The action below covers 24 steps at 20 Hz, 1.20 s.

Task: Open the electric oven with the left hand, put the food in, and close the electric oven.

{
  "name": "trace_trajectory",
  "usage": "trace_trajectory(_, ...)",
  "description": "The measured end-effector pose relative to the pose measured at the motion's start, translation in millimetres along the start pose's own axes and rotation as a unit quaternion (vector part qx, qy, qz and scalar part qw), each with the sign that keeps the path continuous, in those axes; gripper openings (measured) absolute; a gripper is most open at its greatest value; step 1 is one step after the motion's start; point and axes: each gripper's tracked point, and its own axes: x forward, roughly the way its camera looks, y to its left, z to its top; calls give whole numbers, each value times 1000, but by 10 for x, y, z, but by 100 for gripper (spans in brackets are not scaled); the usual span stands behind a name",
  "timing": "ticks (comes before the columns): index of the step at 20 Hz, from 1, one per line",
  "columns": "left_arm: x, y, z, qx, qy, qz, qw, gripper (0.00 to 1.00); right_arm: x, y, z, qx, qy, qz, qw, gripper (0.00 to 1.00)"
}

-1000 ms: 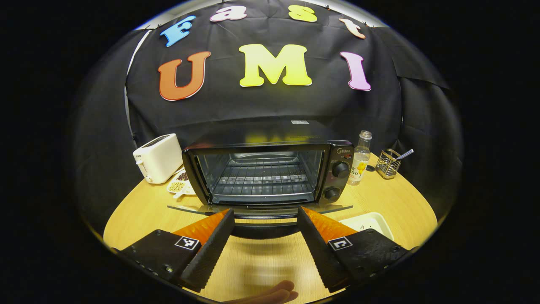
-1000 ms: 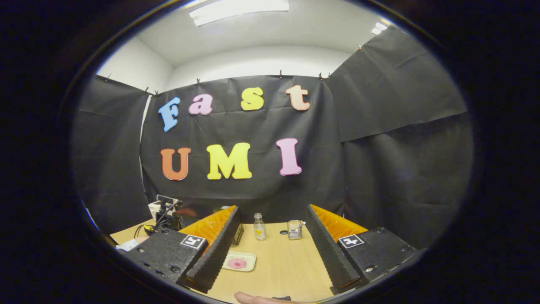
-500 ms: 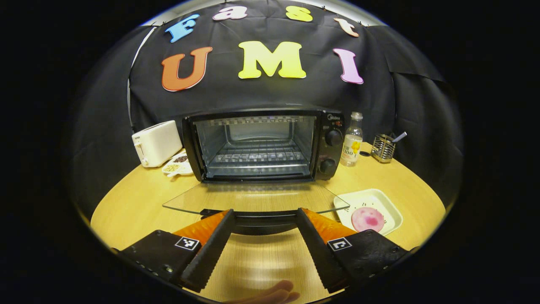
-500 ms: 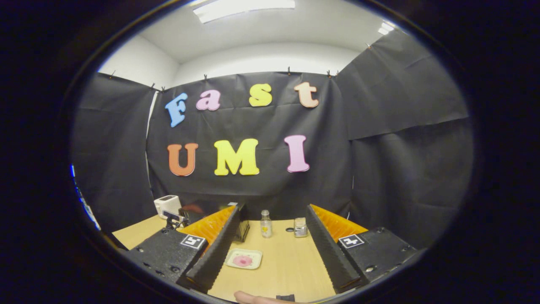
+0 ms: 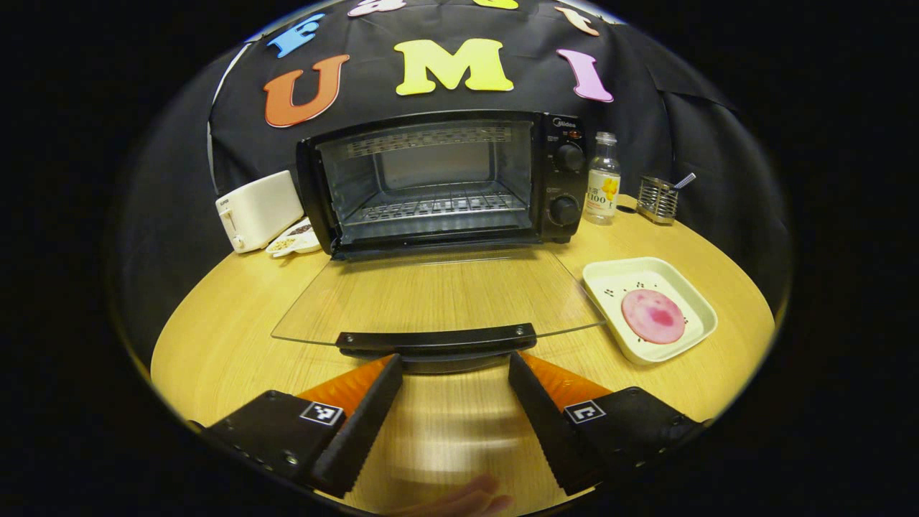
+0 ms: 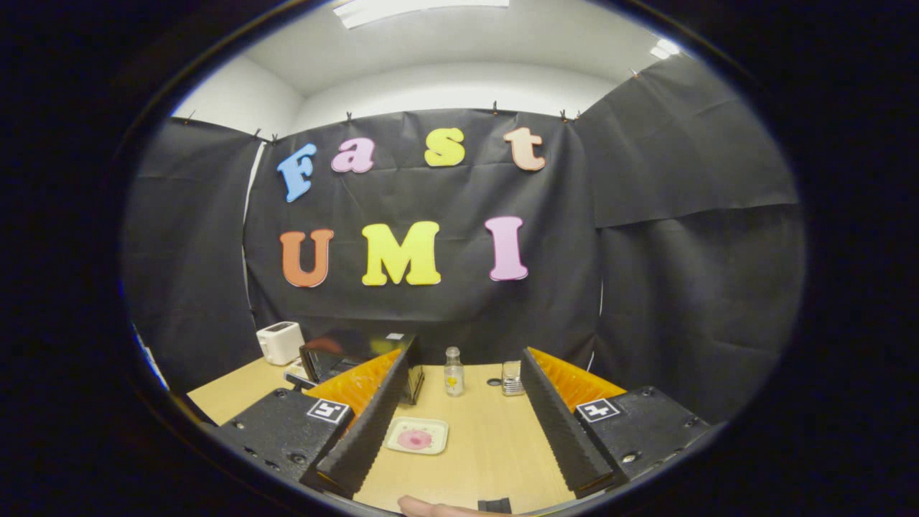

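Ribbed pads line both fingers of my left gripper [image 5: 452, 373], whose jaws stand spread apart with nothing between them, their tips just short of the door handle [image 5: 438, 339], a dark curved bar; whether they touch it I cannot tell. Beyond the handle the glass door [image 5: 438, 294] lies folded down flat, so clear that the wood grain of the table [image 5: 230, 316] reads through it. Past the door the electric oven [image 5: 438, 179] gapes open, a wire rack inside. Off to the right of the jaws a pink round slice of food [image 5: 652, 316] sits in a white square dish [image 5: 693, 298]. A blurred fingertip [image 5: 467, 499] is cut off at the bottom edge. My right gripper [image 6: 459, 431] is held level above the table, its jaws likewise spread and holding nothing, with the dish small and far ahead between them and the oven half hidden behind the left finger.
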Motion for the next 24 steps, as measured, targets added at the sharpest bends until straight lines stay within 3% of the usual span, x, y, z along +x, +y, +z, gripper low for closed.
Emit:
trace_trajectory(6,-598,47,572,-4,-76,-16,997,95,354,-21,-260,-10,43,-10,999,97)
trace_trajectory(13,-1545,25,1275,-6,-173,-12,985,94,1028,-32,-913,-19,144,-1,989,100)
trace_trajectory(18,-2047,152,1649,-3,-238,17,971,94,1639,-88,-1750,-15,255,11,967,100)
trace_trajectory(21,-2188,190,1770,-18,-242,24,970,94,1995,-55,-2189,0,308,17,951,100)
trace_trajectory(24,-2308,286,1935,-26,-257,31,966,94,2188,30,-2616,19,350,28,936,94)
